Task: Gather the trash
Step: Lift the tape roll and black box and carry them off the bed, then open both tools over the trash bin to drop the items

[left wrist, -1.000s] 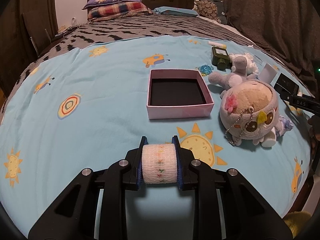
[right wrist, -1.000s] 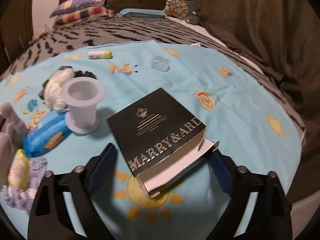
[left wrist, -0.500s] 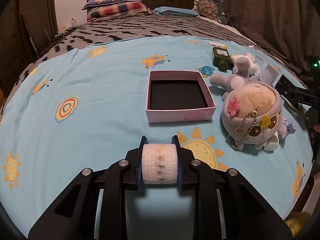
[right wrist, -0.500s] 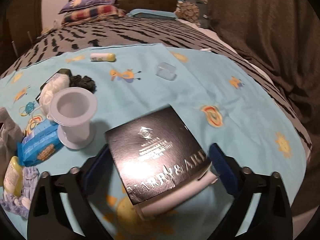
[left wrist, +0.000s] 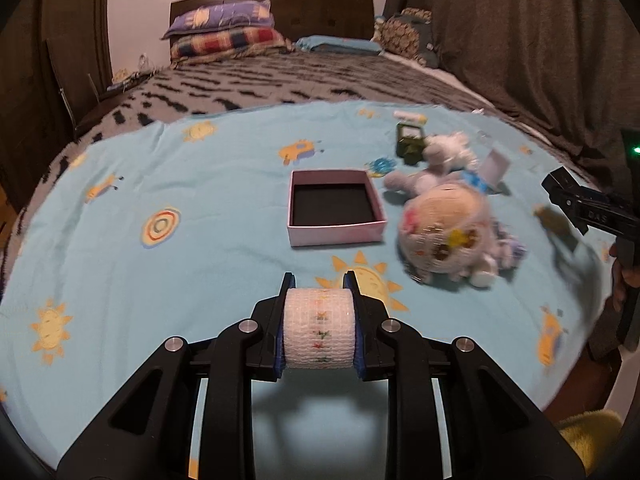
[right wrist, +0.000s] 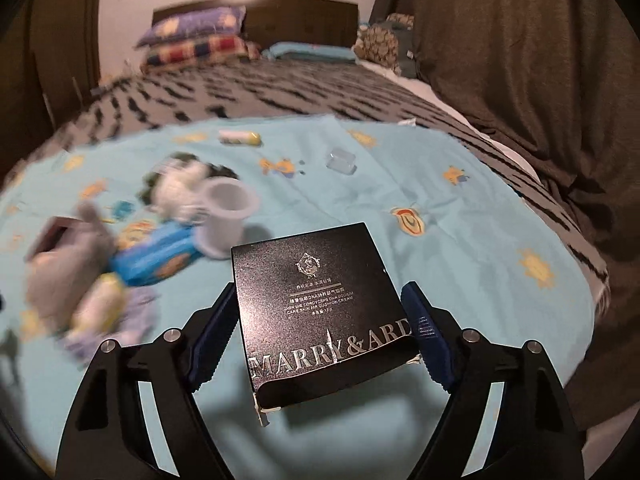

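Bedroom: bed (left wrist: 280, 88), pillows (left wrist: 224, 32).

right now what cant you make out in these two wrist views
- Left wrist view: the round-headed plush doll is motion-blurred, so its face details are lost.
- Right wrist view: the blue packet and grey plush beside it are smeared; the packet print is unreadable.
- Right wrist view: the black MARRY&ARD carton hides the sheet beneath it; whether both pads of the right gripper press it is unclear.

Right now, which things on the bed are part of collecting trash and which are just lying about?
Part of the job:
- bandage roll, gripped in the left gripper
- black carton, between the closing fingers of the right gripper
- open pink box

Lying about:
- plush doll
- white cup
- blue packet
- green bottle
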Action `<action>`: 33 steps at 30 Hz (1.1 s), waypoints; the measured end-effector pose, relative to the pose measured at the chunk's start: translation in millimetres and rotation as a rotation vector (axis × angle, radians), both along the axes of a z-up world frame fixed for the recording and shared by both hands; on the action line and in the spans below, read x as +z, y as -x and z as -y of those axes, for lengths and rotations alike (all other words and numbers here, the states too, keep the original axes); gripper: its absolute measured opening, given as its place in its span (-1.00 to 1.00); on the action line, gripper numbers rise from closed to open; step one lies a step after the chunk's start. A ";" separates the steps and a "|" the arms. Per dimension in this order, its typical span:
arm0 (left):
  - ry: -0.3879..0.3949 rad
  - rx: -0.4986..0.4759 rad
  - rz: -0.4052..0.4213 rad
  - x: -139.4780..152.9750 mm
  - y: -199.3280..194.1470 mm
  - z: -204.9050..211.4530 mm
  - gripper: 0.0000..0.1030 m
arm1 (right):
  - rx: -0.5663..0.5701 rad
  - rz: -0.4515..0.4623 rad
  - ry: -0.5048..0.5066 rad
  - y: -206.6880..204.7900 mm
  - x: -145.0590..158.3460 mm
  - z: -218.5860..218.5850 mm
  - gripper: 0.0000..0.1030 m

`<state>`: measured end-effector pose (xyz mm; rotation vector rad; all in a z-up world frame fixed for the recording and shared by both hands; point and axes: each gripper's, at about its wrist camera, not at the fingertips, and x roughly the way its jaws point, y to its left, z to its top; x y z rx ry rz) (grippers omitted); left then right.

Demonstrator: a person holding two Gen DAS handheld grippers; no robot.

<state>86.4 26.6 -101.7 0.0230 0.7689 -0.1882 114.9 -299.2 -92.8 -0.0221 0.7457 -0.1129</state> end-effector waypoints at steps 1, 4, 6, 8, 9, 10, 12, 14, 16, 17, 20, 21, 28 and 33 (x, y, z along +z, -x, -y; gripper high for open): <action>0.013 -0.007 0.008 6.4 11.9 -0.1 -0.56 | 0.009 0.017 -0.026 15.8 7.3 -4.2 0.59; 0.031 -0.033 0.019 15.2 38.7 4.4 -0.56 | 0.047 0.057 -0.078 59.3 22.2 -19.5 0.59; 0.038 -0.059 0.023 16.9 58.7 7.8 -0.56 | 0.076 0.063 -0.099 85.1 25.2 -31.2 0.59; 0.041 -0.090 0.022 16.0 84.8 12.4 -0.56 | 0.107 0.053 -0.123 115.5 21.6 -43.4 0.59; 0.038 -0.103 0.017 13.5 97.8 14.3 -0.56 | 0.112 0.043 -0.132 125.3 18.6 -46.5 0.59; 0.037 -0.114 0.010 9.6 109.1 15.7 -0.56 | 0.121 0.025 -0.150 140.1 11.9 -50.3 0.59; 0.042 -0.132 -0.014 0.9 127.2 17.0 -0.56 | 0.139 -0.011 -0.180 162.0 -2.3 -54.1 0.59; 0.049 -0.156 -0.057 -16.8 148.1 20.7 -0.56 | 0.153 -0.062 -0.206 183.5 -21.8 -58.0 0.59; 0.053 -0.180 -0.125 -43.2 166.2 28.2 -0.56 | 0.169 -0.122 -0.220 198.1 -44.0 -63.6 0.59; 0.051 -0.188 -0.153 -54.8 172.2 31.8 -0.56 | 0.179 -0.155 -0.224 204.4 -56.9 -66.5 0.59; 0.032 -0.199 -0.238 -93.4 185.3 42.0 -0.56 | 0.199 -0.258 -0.243 213.4 -98.2 -79.2 0.59; 0.033 -0.195 -0.270 -109.6 186.8 44.9 -0.56 | 0.200 -0.279 -0.249 214.4 -109.4 -82.7 0.59; 0.057 -0.173 -0.399 -193.0 170.7 53.4 -0.56 | 0.151 -0.431 -0.329 202.0 -195.6 -95.5 0.59; 0.098 -0.177 -0.484 -242.6 154.1 60.6 -0.56 | 0.113 -0.516 -0.421 183.6 -248.6 -99.6 0.59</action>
